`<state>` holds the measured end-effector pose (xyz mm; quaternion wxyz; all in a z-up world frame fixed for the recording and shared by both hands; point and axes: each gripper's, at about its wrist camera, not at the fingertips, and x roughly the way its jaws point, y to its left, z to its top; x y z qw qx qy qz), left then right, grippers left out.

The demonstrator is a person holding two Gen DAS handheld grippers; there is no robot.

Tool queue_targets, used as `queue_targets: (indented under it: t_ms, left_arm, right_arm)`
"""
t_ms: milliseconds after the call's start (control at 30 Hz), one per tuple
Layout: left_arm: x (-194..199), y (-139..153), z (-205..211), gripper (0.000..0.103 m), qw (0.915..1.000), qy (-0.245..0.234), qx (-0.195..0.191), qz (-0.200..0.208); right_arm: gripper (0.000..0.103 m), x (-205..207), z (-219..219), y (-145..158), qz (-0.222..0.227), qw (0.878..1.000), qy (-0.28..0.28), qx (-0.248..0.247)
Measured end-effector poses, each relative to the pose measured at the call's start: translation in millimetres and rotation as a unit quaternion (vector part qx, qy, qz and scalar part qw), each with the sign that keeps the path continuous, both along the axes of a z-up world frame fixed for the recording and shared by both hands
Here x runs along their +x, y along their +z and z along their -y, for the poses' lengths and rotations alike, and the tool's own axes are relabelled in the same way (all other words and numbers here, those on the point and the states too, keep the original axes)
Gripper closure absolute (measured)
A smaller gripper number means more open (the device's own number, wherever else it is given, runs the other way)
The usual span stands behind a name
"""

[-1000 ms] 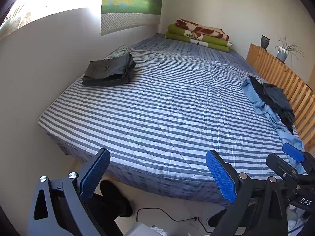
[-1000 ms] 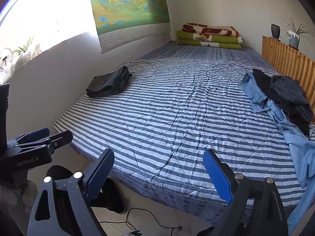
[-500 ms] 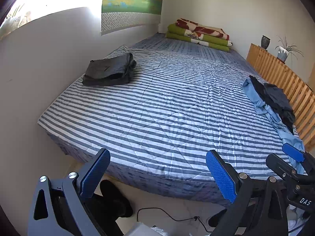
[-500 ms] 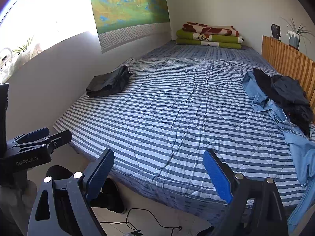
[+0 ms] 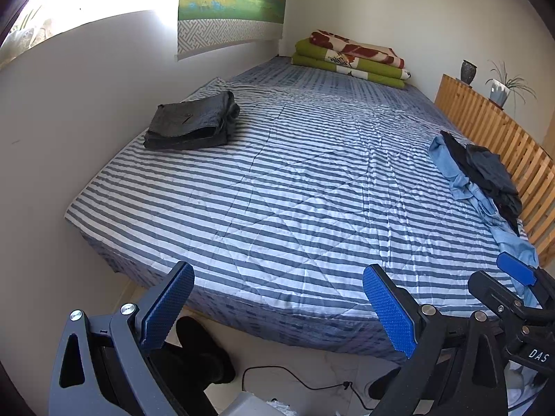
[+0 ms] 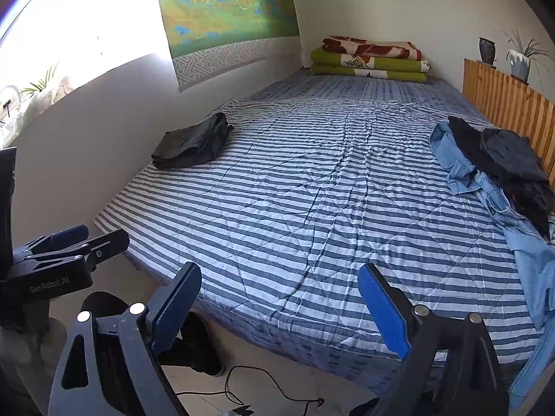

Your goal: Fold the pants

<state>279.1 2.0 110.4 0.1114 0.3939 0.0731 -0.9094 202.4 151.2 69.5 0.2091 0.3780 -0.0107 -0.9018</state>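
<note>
Both grippers, left gripper (image 5: 277, 305) and right gripper (image 6: 279, 306), gape empty; best reach the blue jeans (image 6: 485, 187) at the waistband.

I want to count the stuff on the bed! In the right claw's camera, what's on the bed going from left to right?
Folded dark pants by the wall → stack of folded blankets at the far end → heap of dark clothes on light blue jeans by the wooden slats.

Striped bed (image 5: 277, 190) btwn white walls, wood slat rail (image 5: 492, 131) right, sunlit window (image 6: 69, 34) left
</note>
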Motion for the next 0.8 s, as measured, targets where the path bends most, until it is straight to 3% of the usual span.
queue_targets:
  t_ms: [800]
  left_arm:
    - [-14, -17, 11, 0.002, 0.9999, 0.004, 0.005, 0.011]
  right_arm:
    - [0.014, -11, 2, -12, 0.018, 1.0, -0.006, 0.004]
